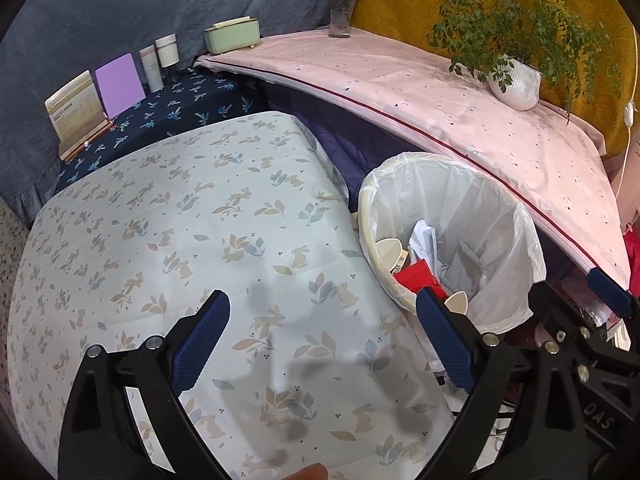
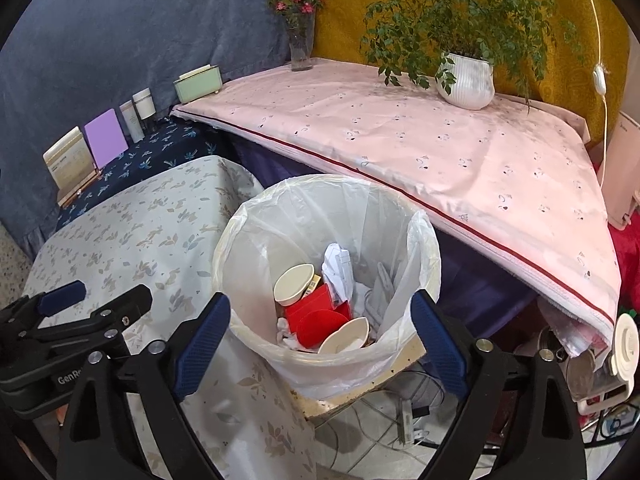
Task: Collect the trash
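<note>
Both my grippers tilt downward, jaws spread wide and empty: right gripper (image 2: 320, 344) over the bin (image 2: 248, 216), left gripper (image 1: 322, 340) over the tablecloth (image 1: 160, 220)

The bin liner (image 2: 316, 216) is thin translucent plastic, crinkled and faintly glossy, folded over the rim of the bin (image 2: 400, 354). Inside, at 9 o'clock, a cream cup (image 2: 294, 284) looks smooth and matt; at 12 o'clock lies crumpled white paper (image 2: 338, 268); at 6 o'clock sits a glossy red plastic piece (image 2: 320, 322). The rabbit-print tablecloth (image 1: 180, 220) is smooth cloth with a soft sheen. The pink cover (image 2: 400, 140) is matt cloth edged with dark red piping. The vase (image 2: 301, 50) is clear glass; the plant pot (image 2: 466, 80) is ribbed, glossy white ceramic. The right gripper (image 2: 320, 340) has matt black plastic arms, ribbed blue pads (image 2: 202, 344) and shiny metal screws.
</note>
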